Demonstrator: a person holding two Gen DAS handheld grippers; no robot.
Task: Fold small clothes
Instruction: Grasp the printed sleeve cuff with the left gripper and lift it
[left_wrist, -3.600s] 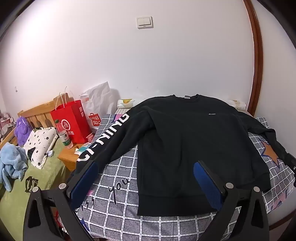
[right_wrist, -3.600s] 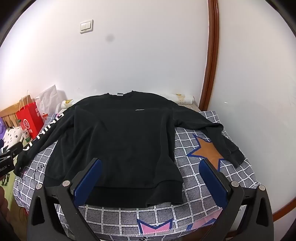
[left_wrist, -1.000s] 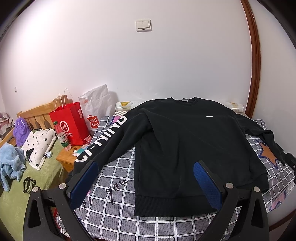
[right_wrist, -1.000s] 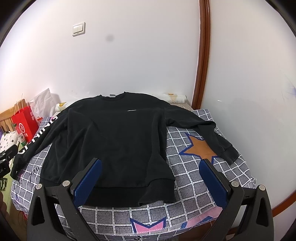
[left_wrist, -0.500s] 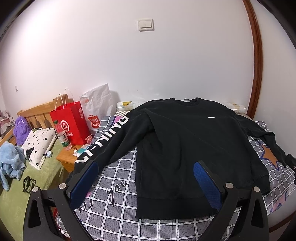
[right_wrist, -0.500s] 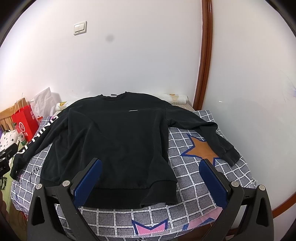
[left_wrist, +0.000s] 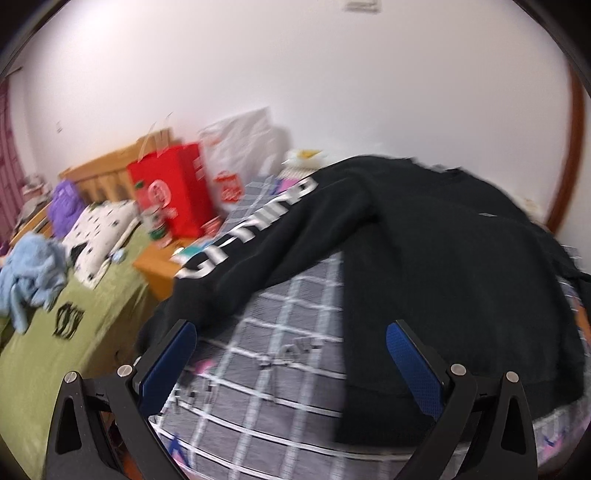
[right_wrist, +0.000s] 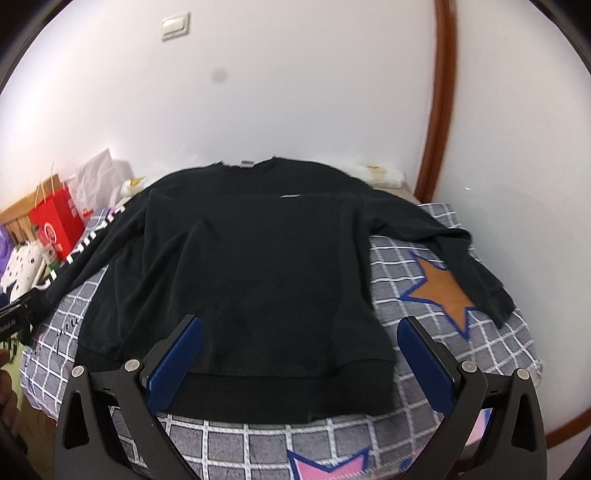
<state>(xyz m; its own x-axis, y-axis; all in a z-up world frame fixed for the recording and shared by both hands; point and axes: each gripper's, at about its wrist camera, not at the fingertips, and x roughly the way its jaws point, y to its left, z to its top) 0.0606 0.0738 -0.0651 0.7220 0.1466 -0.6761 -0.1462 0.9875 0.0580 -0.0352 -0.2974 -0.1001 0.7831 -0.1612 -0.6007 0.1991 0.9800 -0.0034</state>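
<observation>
Count of items, both wrist views.

We count one black sweatshirt (right_wrist: 255, 258) with two sleeves, one checked grey bedcover (right_wrist: 417, 266), and two grippers: left gripper (left_wrist: 291, 350) and right gripper (right_wrist: 299, 350), each with two blue pads. On the cover we count one orange star (right_wrist: 439, 288) and one pink star (right_wrist: 325, 465). To the side: one red paper bag (left_wrist: 177, 188), one white plastic bag (left_wrist: 243, 147), one bottle (left_wrist: 155, 221), one spotted pillow (left_wrist: 99, 232), one purple plush (left_wrist: 66, 206), one blue plush (left_wrist: 29, 269). One wall switch (right_wrist: 176, 26).
</observation>
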